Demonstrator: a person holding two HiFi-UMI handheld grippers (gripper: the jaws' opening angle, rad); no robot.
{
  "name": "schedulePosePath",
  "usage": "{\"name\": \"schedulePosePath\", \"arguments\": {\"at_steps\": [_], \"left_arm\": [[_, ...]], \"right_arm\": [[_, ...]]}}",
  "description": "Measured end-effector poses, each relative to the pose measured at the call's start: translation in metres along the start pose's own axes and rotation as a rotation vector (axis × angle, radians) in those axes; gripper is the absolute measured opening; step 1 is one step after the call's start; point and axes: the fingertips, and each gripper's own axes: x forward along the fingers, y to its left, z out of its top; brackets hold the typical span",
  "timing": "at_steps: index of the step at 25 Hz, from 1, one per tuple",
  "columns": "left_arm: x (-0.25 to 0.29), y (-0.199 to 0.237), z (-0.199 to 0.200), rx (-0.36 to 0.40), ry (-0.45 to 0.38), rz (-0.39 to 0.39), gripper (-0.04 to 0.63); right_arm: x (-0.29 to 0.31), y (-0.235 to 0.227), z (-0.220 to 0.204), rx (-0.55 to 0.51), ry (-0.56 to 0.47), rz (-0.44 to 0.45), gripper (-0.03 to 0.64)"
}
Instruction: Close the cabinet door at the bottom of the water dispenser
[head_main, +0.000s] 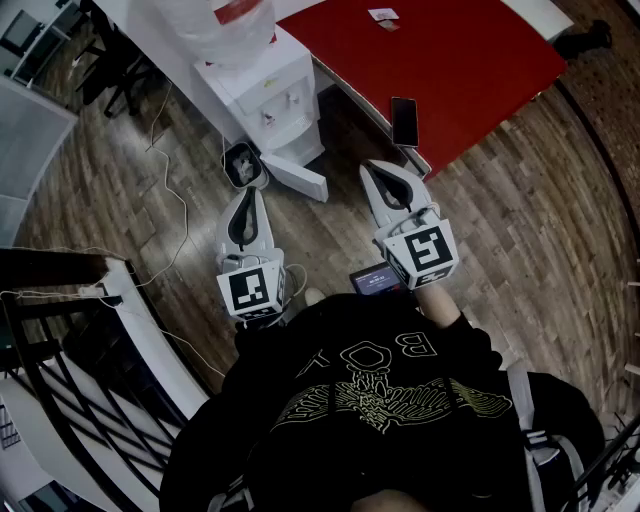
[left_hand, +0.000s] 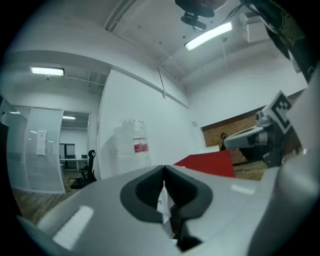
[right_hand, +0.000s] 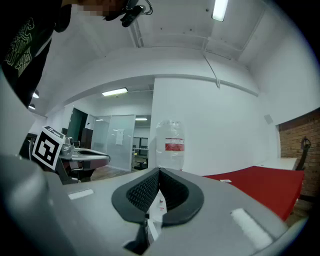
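Note:
The white water dispenser (head_main: 262, 92) stands on the wood floor by the wall, with a clear bottle (head_main: 228, 25) on top. Its bottom cabinet door (head_main: 299, 180) hangs open, swung out toward me. My left gripper (head_main: 246, 196) is held level in front of the dispenser's base, short of the door, jaws shut on nothing. My right gripper (head_main: 386, 171) hovers to the right of the door, also shut and empty. In the left gripper view the closed jaws (left_hand: 164, 168) point at the bottle (left_hand: 134, 145). The right gripper view shows its closed jaws (right_hand: 159, 170) below the bottle (right_hand: 172, 145).
A red table (head_main: 430, 55) stands right of the dispenser with a black phone (head_main: 404, 121) at its edge. A small dark-lined container (head_main: 243, 164) sits at the dispenser's foot. Cables (head_main: 170, 180) trail over the floor on the left. A black railing (head_main: 70, 330) runs at lower left.

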Motion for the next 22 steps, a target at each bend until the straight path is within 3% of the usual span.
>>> {"name": "schedulePosePath", "arguments": {"at_steps": [9,22], "left_arm": [[0.016,-0.006,0.001,-0.01,-0.017,0.0,0.008],[0.092,0.061,-0.014,-0.043,-0.036,-0.099,0.008]], "right_arm": [[0.012,-0.013,-0.011,0.023,0.011,0.031,-0.002],[0.097,-0.005,-0.01,0.003,0.041,-0.051,-0.002]]}}
